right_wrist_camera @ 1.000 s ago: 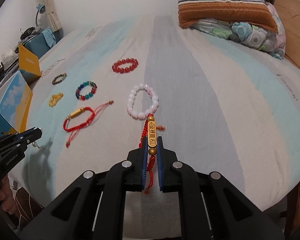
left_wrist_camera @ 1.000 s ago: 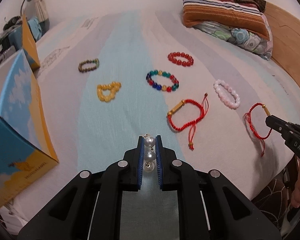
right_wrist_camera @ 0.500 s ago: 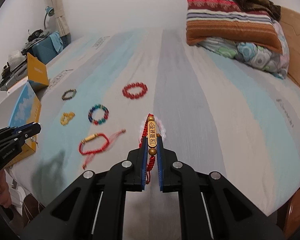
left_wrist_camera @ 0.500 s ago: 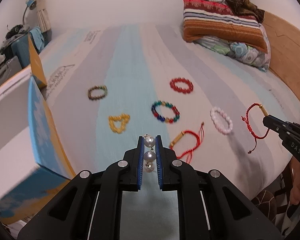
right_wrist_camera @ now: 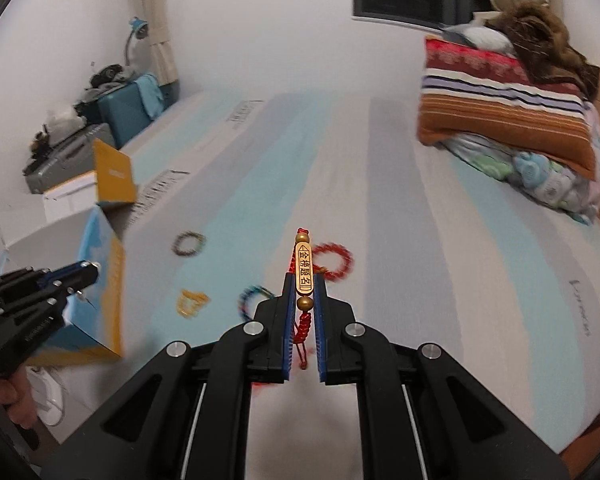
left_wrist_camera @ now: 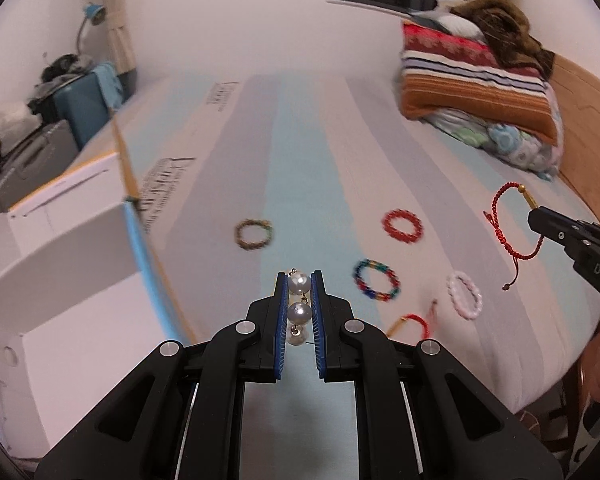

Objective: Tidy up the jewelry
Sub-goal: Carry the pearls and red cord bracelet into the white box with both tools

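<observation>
My left gripper (left_wrist_camera: pixel 299 280) is shut on a pearl string (left_wrist_camera: pixel 299 312), held above the bed beside an open white box (left_wrist_camera: pixel 68 280). My right gripper (right_wrist_camera: pixel 303 280) is shut on a red cord bracelet with a gold bar (right_wrist_camera: pixel 303 270); it hangs in the air at the right of the left wrist view (left_wrist_camera: pixel 508 220). On the bed lie a dark green bracelet (left_wrist_camera: pixel 254 234), a red bead bracelet (left_wrist_camera: pixel 403 225), a multicolour bracelet (left_wrist_camera: pixel 377 286), a pink-white bracelet (left_wrist_camera: pixel 465 295), another red cord bracelet (left_wrist_camera: pixel 414 324) and a yellow bracelet (right_wrist_camera: pixel 191 301).
The box has blue and orange outer sides (right_wrist_camera: pixel 104 280) and an open flap (right_wrist_camera: pixel 114 178). Folded blankets and a pillow (left_wrist_camera: pixel 476 92) are stacked at the far right by a wooden headboard (left_wrist_camera: pixel 588 128). Suitcases and clutter (left_wrist_camera: pixel 60 120) stand left of the bed.
Both grippers have risen and pulled back from the bed with their bracelets. The left gripper has moved left, so the open box now fills more of its view.
</observation>
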### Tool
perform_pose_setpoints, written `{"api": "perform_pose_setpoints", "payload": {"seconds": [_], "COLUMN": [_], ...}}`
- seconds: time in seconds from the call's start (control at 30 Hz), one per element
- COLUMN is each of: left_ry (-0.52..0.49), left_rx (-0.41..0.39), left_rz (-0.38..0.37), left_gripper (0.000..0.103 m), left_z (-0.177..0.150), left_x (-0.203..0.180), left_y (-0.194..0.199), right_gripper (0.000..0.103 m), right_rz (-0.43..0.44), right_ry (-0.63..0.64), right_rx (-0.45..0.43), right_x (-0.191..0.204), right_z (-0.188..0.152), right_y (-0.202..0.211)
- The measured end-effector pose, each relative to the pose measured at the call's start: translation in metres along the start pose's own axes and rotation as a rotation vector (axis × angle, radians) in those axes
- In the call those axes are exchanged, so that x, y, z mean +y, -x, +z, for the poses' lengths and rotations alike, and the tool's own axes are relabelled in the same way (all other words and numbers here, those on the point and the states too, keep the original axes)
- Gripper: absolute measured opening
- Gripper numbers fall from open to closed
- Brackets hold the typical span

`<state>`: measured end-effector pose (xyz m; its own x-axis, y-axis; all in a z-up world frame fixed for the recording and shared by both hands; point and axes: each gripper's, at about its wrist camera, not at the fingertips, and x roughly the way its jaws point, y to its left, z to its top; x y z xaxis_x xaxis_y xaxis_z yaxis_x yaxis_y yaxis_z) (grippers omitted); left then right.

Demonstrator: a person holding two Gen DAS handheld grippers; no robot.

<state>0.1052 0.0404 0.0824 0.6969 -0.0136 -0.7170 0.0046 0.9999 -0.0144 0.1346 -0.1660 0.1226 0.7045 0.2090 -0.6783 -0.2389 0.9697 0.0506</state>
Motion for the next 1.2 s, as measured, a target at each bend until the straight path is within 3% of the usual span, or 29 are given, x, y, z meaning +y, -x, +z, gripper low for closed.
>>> {"api": "perform_pose_setpoints", "payload": {"seconds": [0.3,0.67,0.9,1.2], "left_ry": [0.088,0.228,0.319,0.414], "left_rx": [-0.006,0.066,0.161,0.294], "left_rz": [0.112,0.254,0.31,0.285], "left_gripper": [0.011,0.011,0.011,0.011], "left_z": [0.003,-0.028,-0.056,-0.084], "left_x": [0.071,0.178,0.234,0.265], "left_y": [0.024,0.042,0.039,0.012], "right_gripper": [0.008,0.008,0.008,0.008], "right_rz": [0.116,0.289,0.328,0.306], "right_ry": [0.115,0.252,0.342,0.379], "right_rx": [-0.025,0.013,0.113,0.298], "right_x": [0.101,0.237,0.311,0.339], "right_z": [0.032,0.028,0.01,-0.016], "right_y": [-0.01,-0.027,-0.053,-0.118]}}
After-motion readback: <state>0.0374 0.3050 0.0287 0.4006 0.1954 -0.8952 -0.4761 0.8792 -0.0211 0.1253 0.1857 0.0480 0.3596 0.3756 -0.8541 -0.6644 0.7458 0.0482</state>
